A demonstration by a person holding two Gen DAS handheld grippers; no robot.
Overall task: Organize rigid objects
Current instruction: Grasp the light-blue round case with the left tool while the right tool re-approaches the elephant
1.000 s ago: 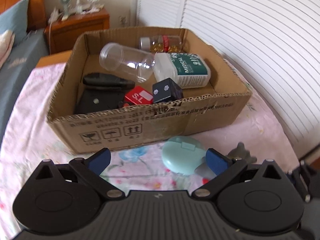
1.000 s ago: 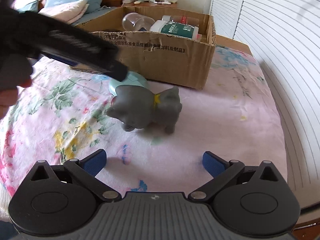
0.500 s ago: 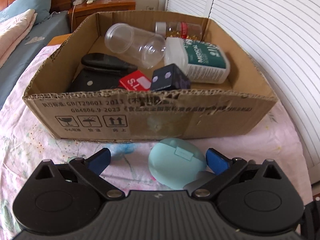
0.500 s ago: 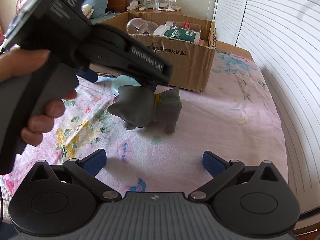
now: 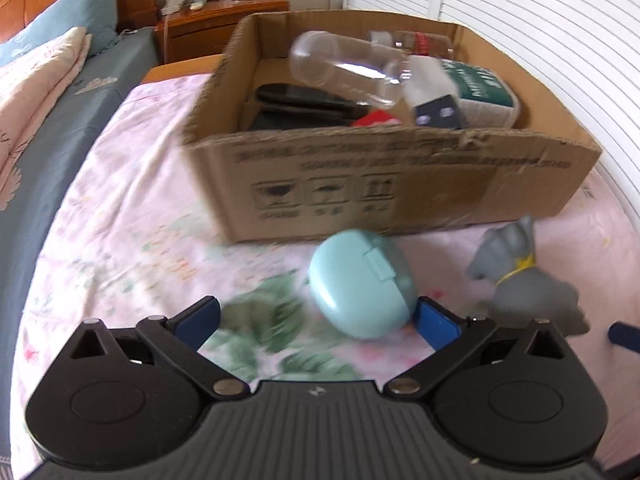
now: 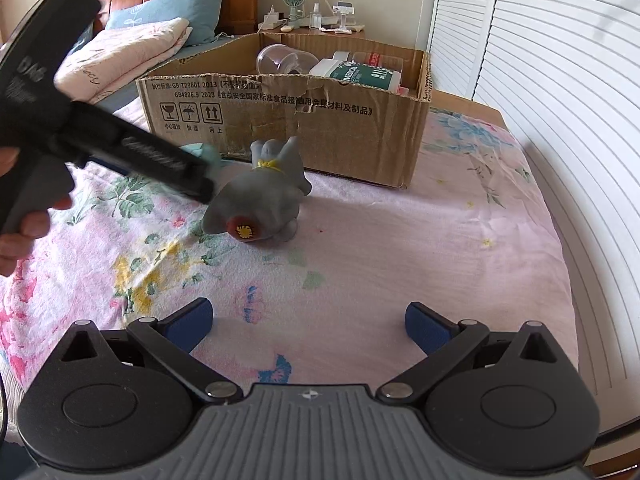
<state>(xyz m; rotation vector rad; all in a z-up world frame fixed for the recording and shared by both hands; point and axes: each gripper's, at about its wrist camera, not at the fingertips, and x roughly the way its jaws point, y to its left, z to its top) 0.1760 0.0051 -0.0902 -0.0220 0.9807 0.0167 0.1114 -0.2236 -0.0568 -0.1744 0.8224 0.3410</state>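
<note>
Currently I log one mint case (image 5: 362,286) on the floral bedspread (image 5: 132,216) before the cardboard box (image 5: 400,184), my left tool (image 5: 316,316) spread wide around it, right tool (image 6: 308,326) agape and idle; next, I judge: close, lift, box it.

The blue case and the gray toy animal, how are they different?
The blue case is smooth and rounded; the gray toy animal has ears, legs and a yellow collar. The case lies between the left tool's open fingers; the toy sits outside them. Both rest on the floral sheet before the cardboard box.
</note>
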